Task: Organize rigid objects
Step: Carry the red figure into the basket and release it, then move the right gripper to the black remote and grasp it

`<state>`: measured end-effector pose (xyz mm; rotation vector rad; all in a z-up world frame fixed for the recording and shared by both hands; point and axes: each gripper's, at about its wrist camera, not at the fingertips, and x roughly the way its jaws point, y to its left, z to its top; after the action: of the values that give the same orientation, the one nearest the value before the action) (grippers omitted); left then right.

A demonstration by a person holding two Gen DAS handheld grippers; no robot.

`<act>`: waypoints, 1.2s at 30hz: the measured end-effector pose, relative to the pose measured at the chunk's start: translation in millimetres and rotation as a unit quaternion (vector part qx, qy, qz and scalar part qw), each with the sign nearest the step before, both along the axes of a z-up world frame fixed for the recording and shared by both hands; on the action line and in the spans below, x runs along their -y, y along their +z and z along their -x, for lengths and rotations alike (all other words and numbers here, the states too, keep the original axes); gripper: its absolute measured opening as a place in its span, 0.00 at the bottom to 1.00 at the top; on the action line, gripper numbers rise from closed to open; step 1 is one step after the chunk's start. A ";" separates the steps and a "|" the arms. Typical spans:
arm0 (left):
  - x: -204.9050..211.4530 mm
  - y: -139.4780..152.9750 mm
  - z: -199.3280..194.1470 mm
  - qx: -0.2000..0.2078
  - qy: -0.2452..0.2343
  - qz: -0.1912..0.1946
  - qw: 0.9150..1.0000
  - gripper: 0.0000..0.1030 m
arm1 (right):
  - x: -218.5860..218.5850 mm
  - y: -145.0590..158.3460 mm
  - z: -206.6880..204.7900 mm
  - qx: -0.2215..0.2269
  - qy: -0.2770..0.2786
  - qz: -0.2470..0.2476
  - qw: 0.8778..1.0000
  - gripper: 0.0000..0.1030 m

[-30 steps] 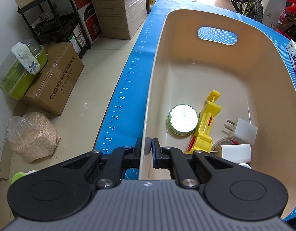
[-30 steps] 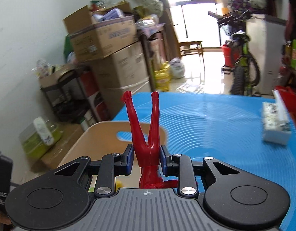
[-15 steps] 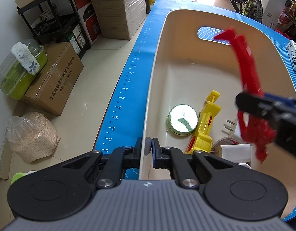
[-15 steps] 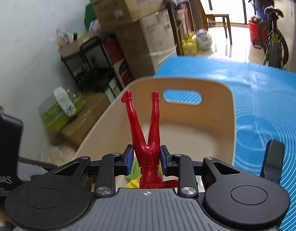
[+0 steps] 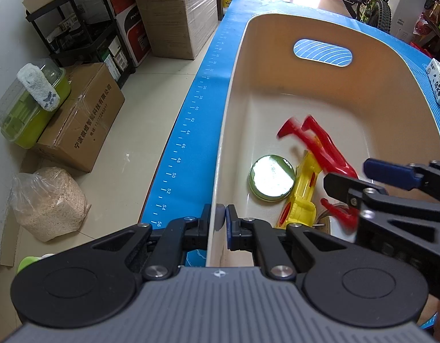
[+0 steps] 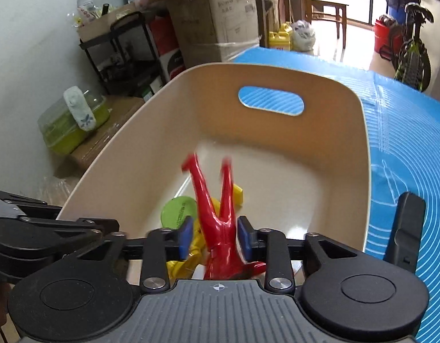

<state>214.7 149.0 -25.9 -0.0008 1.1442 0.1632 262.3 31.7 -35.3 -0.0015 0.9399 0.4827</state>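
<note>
Now | left gripper pinched on bin rim at 6 o'clock: keep it steady | right gripper open, pads clear of red figure, blurred, over yellow toy: lift straight out.

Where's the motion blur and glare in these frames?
Left wrist view: the red figure is smeared at its feet and arm; the round tin's lid glares white. Right wrist view: the figure's feet blur; the bin and the right gripper stay sharp.
</note>
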 end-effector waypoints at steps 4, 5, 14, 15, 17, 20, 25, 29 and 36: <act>0.0 0.3 -0.1 0.000 0.000 0.000 1.000 0.11 | 11.3 9.4 8.5 0.021 0.000 -0.019 1.000 0.60; 0.5 0.3 -0.2 0.000 0.000 0.000 1.000 0.11 | 14.9 13.4 10.4 0.029 -0.001 -0.022 0.999 0.61; -0.4 1.0 -0.2 0.000 -0.001 -0.001 1.000 0.11 | 64.6 48.3 24.0 0.118 -0.058 -0.010 0.991 0.67; -0.3 1.0 -0.1 0.000 -0.001 -0.002 1.000 0.11 | 72.3 48.6 24.2 0.121 -0.069 -0.009 0.990 0.67; -0.4 1.0 -0.1 0.000 -0.001 -0.002 1.000 0.11 | 87.8 46.1 22.5 0.122 -0.093 -0.002 0.988 0.67; -0.6 1.1 -0.1 0.000 -0.001 -0.002 1.000 0.11 | 111.1 33.6 21.6 0.129 -0.145 0.003 0.981 0.71; -1.1 0.9 0.1 0.000 -0.001 -0.003 1.000 0.11 | 132.5 3.0 18.1 0.129 -0.208 0.028 0.969 0.71; -1.1 1.0 0.3 -0.001 -0.001 -0.004 1.000 0.11 | 144.9 -20.6 15.0 0.132 -0.237 0.043 0.961 0.71; -1.2 0.9 0.3 0.000 -0.001 -0.003 1.000 0.11 | 156.2 -61.4 7.7 0.131 -0.263 0.068 0.953 0.71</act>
<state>214.4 150.2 -24.9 0.0068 1.1444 0.1651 254.6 -124.5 -96.7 0.0589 0.6722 -0.0782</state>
